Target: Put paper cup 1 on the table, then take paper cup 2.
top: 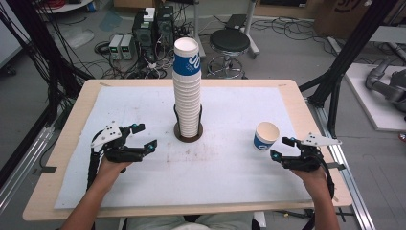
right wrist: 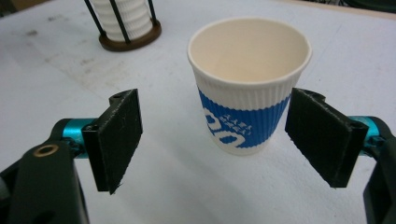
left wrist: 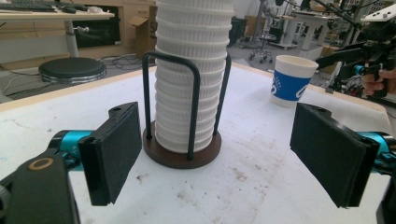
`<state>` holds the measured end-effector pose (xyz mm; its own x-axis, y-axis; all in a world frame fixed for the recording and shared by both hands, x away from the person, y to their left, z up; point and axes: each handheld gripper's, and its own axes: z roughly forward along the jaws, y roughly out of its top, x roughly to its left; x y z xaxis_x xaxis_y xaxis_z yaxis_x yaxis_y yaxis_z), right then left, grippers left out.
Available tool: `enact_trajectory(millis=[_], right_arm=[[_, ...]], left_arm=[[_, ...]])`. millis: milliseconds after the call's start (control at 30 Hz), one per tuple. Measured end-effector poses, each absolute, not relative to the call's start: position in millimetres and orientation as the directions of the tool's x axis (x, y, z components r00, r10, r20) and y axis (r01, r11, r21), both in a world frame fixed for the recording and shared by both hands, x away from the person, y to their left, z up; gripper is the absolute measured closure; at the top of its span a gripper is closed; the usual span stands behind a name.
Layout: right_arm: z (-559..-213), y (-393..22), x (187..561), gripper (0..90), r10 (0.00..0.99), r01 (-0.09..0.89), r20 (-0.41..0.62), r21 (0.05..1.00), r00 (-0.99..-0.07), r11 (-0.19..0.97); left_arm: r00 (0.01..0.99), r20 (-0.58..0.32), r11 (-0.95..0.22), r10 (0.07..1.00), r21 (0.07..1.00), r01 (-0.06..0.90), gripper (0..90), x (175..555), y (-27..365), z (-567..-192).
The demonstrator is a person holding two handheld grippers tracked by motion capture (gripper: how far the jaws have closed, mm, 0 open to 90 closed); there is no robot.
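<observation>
Plainly, the single paper cup (top: 265,135) stands upright and empty on the white table cover (top: 230,172), at about four o'clock from the tall cup stack (top: 187,91) in its wire holder (top: 188,132), and well apart from it. The right gripper (top: 281,147) sits just beside the cup at its five o'clock, jaws spread wide with nothing pressed between them; in the right gripper view the cup (right wrist: 249,84) stands just ahead of the pads, not touched. The left gripper (top: 145,136) rests at eight o'clock from the stack, jaws likewise wide and empty. By its look, the cup is very light and thin-walled, easily crushed or tipped, though its ribbed blue sleeve should give the pads some friction. A gentle hold across the corrugated band, below the rolled rim, seems safest; squeezing near the open mouth would likely deform it.
</observation>
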<state>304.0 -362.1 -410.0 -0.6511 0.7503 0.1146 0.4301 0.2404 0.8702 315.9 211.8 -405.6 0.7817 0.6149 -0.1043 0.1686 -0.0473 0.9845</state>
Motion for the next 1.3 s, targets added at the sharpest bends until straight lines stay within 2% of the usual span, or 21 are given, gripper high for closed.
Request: enact_trajectory(millis=[167,500,1300], right_arm=[[-397.8,-356.7,293.1,19.4,0.748,0.386,0.135,0.907,-0.650,0.171],[-381.5,-324.8,282.9,19.4,0.742,0.275,0.063,0.947,-0.667,0.166],[-385.0,-303.7,289.4,19.5,0.690,0.278,0.057,0.936,-0.722,0.214]], left_arm=[[0.779,-0.091,-0.051,0.620,0.987,0.155,16.7,315.1,212.7,-401.6],[0.784,-0.109,-0.034,0.611,0.986,0.164,16.6,314.7,217.1,-400.3],[0.787,-0.103,-0.028,0.609,0.988,0.151,16.7,309.0,219.0,-396.9]])
